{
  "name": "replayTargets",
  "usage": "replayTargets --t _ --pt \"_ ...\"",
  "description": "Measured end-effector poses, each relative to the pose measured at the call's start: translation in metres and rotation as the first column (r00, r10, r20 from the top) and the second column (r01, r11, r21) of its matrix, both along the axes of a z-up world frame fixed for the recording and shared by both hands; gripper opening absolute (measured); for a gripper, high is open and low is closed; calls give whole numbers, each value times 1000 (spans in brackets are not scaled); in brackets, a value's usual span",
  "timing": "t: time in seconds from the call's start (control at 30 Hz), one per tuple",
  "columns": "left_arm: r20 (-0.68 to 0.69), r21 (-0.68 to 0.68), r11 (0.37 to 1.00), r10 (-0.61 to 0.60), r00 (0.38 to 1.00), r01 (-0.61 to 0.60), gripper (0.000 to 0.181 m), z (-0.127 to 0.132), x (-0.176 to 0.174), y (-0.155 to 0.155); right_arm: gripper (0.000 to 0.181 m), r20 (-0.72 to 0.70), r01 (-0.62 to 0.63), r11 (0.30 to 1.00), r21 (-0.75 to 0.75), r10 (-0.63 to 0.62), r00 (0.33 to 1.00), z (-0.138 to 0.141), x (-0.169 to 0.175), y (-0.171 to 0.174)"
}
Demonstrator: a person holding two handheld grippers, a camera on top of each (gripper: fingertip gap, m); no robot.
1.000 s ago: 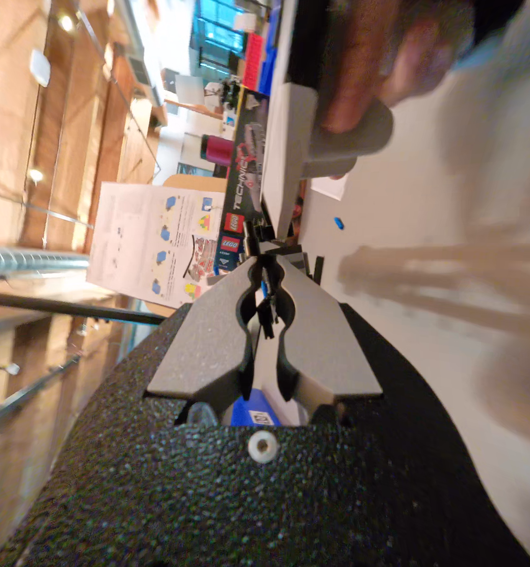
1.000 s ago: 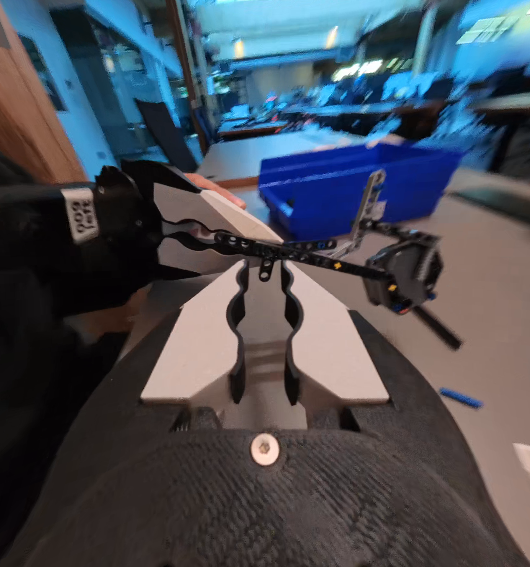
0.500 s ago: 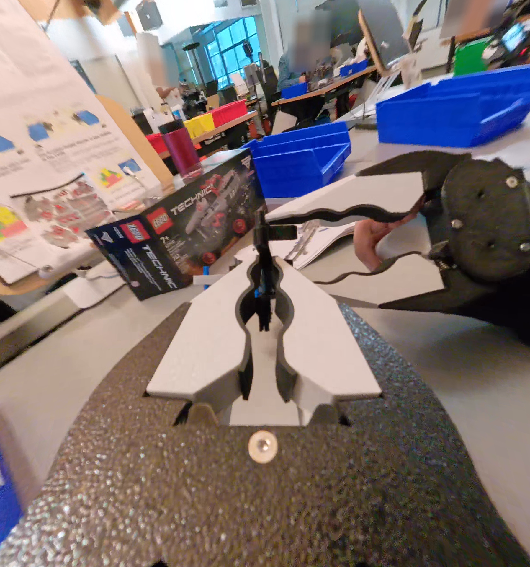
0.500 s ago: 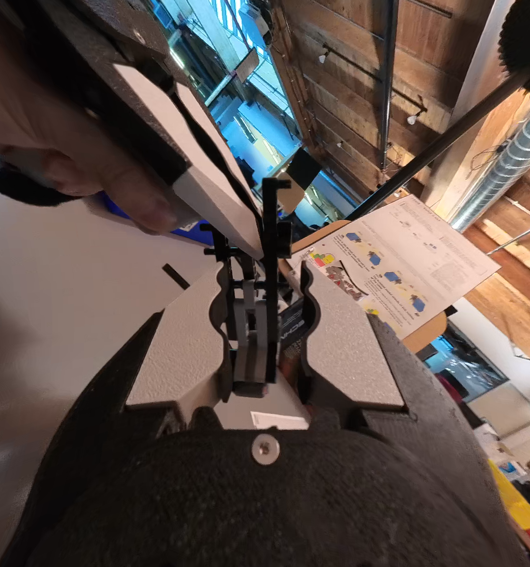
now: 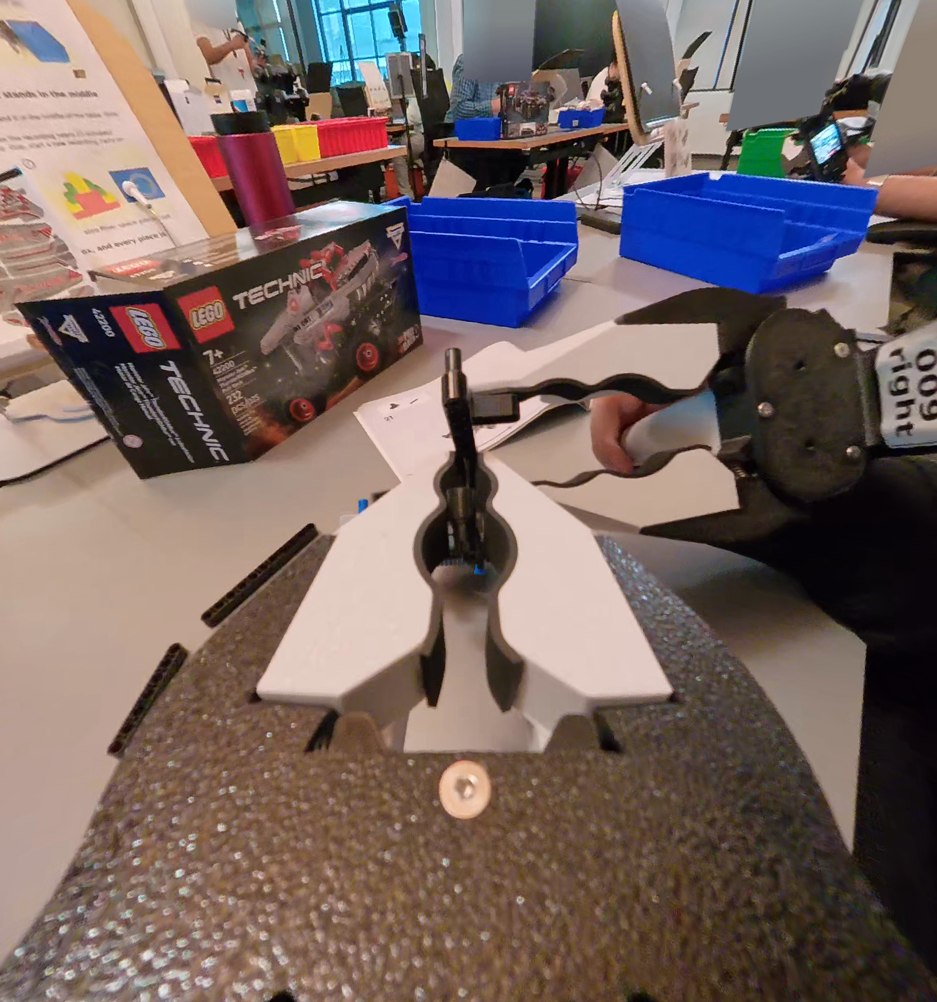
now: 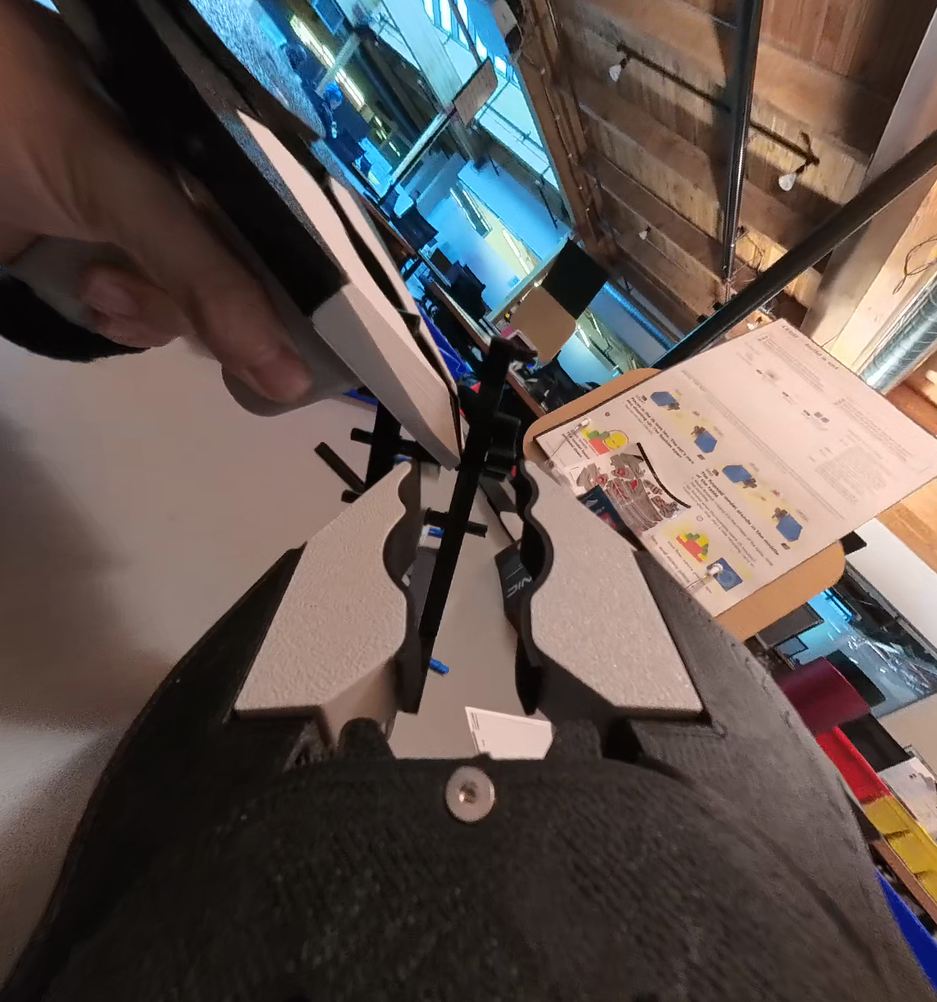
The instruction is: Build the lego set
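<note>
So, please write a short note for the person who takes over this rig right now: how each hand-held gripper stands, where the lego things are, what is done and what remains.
Left hand-held gripper: shut on the black lego assembly, held upright above the table.
Right hand-held gripper: open, its fingers either side of the assembly's top; nothing gripped.
Nearby: lego box, open instruction booklet, two loose black beams at left, two blue bins behind.
Done: a partial assembly only.
Left: most of the build; probably close the right gripper to adjust or add a part.
</note>
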State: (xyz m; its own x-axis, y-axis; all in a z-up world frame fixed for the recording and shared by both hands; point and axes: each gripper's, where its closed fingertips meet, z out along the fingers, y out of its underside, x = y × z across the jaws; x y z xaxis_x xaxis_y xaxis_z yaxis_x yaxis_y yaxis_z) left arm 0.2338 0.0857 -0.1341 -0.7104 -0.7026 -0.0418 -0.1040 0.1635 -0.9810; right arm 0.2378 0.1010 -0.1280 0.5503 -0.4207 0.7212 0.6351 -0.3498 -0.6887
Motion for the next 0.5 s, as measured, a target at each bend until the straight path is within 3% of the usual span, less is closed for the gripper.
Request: replayTargets --t 0.1,0.27,0.4,0.5 --pt "-32 -14 1000 -28 999 28 3 -3 -1 -3 21 1 54 998 -32 -54 999 -5 9 0" --pt "-18 -36 998 -49 999 49 3 -1 -2 -3 18 32 69 997 -35 -68 997 -2 8 -1" --pt "76 91 996 1 997 -8 21 4 3 8 17 56 103 989 -105 -98 994 -11 12 1" --pt "109 166 986 -25 994 6 11 7 -2 10 17 90 116 983 -144 -104 991 -15 11 3"
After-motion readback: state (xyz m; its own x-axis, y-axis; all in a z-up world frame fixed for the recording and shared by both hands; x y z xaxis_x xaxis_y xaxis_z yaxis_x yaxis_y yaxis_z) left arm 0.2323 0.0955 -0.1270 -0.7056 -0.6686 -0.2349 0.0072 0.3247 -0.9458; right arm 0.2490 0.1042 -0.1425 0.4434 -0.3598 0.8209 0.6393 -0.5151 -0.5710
